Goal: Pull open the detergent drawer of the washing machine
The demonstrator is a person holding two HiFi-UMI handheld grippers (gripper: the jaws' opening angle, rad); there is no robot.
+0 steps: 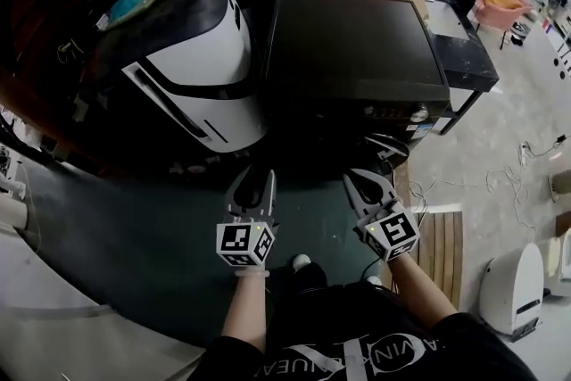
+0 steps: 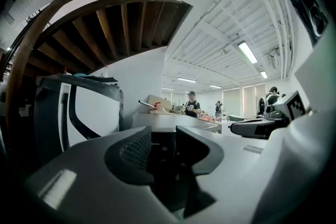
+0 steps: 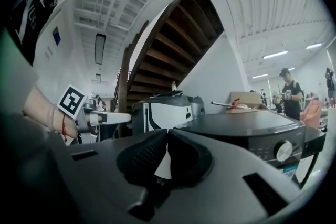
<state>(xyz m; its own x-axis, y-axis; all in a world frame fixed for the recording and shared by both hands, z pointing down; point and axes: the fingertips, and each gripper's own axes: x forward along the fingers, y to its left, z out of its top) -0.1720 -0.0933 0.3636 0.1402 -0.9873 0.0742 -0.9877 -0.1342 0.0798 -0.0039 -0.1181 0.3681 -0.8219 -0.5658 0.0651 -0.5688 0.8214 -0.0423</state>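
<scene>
Hanging in front of the washing machine (image 1: 357,49), both grippers are pointing level at its front edge and touching nothing, so the task is looking barely begun. The left gripper (image 1: 254,188) is standing with its jaws well apart and nothing between them; through the gap only the dark face of the machine is showing. The right gripper (image 1: 372,185) is holding its jaw tips together, empty, just beside the left one. Reaching the drawer, gripping it and pulling it out are all looking undone.

The detergent drawer should be sitting somewhere along the front panel, on the band that is carrying the knob (image 1: 419,113), and nothing is jutting out past that front edge, so it is probably shut. Its outline, though, is not making itself out in any view. The head view is looking so steeply down that the panel is showing only as a thin dark strip. In the right gripper view the jaws are covering the panel's left part, and in the left gripper view the front is too dark to read. A white and black appliance (image 1: 192,58) is standing close at the machine's left side.
</scene>
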